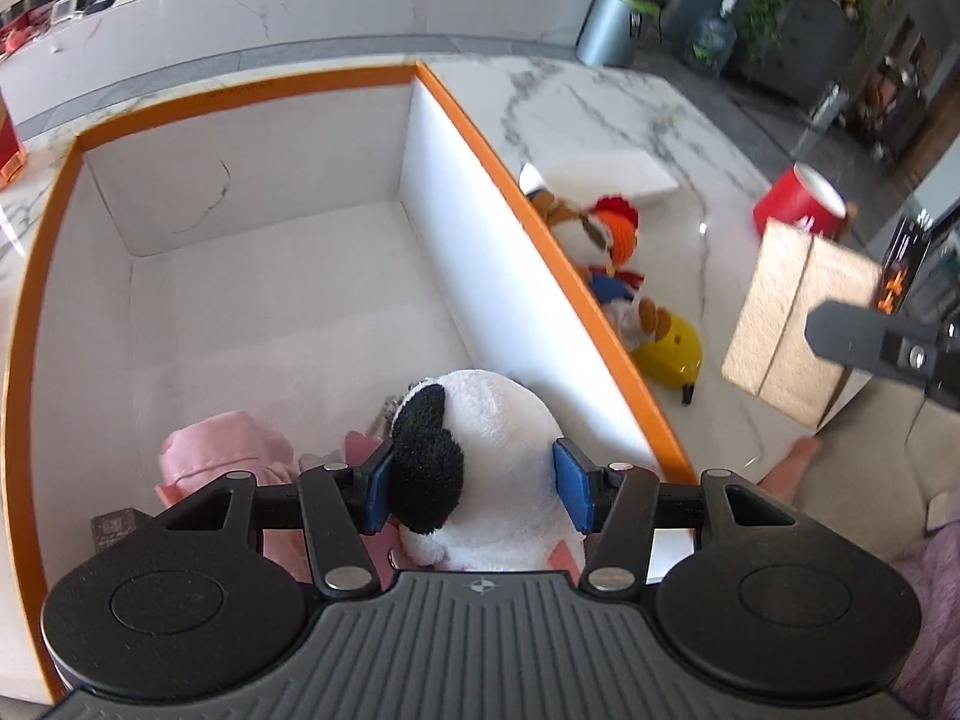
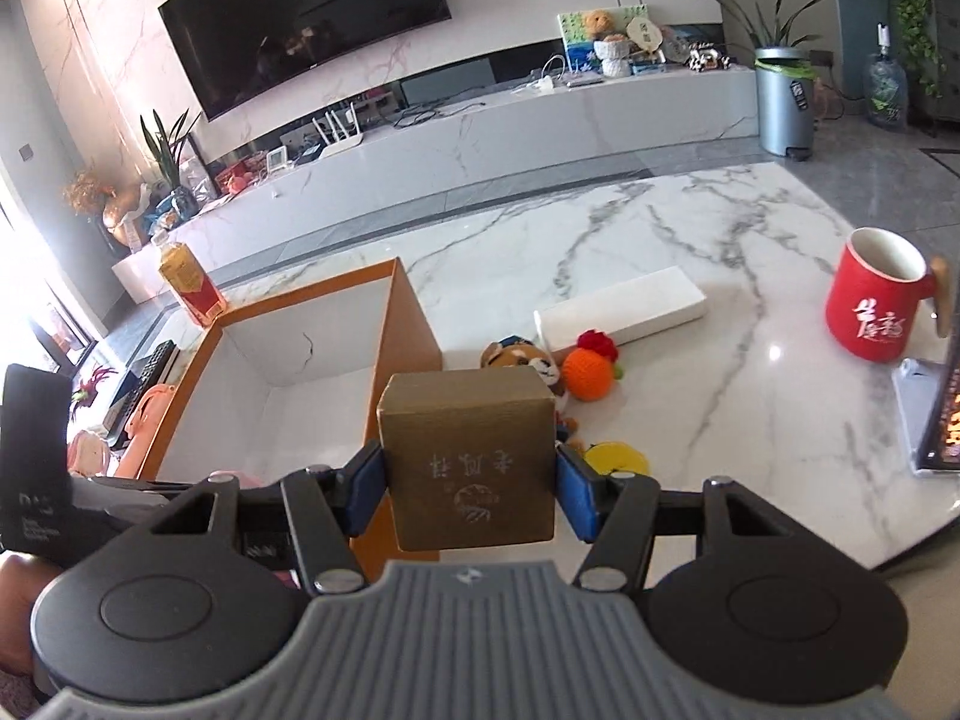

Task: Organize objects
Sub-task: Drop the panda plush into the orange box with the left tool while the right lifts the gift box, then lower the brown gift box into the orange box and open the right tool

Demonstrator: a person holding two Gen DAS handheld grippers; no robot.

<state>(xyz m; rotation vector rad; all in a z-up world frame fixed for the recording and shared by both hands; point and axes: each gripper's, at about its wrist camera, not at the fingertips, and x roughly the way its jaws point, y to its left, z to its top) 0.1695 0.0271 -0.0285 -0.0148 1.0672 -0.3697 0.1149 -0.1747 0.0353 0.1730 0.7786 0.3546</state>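
My left gripper [image 1: 474, 489] is shut on a white plush toy with a black ear [image 1: 480, 456], held low inside the near right corner of a large orange-rimmed white box [image 1: 462, 120]. A pink cloth item [image 1: 222, 450] lies in the box beside it. My right gripper [image 2: 471, 480] is shut on a gold cardboard box [image 2: 474, 456] and holds it above the table, just right of the orange box [image 2: 414, 312]. That gold box also shows in the left wrist view [image 1: 792, 312]. Small plush toys [image 1: 600, 234] and a yellow object [image 1: 669, 354] lie outside the box's right wall.
On the marble table [image 2: 690, 228] stand a red mug [image 2: 876, 306], a flat white box [image 2: 624, 306], an orange ball toy [image 2: 591, 375] and a tiger plush [image 2: 516, 357]. A red-yellow carton [image 2: 189, 285] stands behind the box. A dark device [image 2: 942, 420] is at right.
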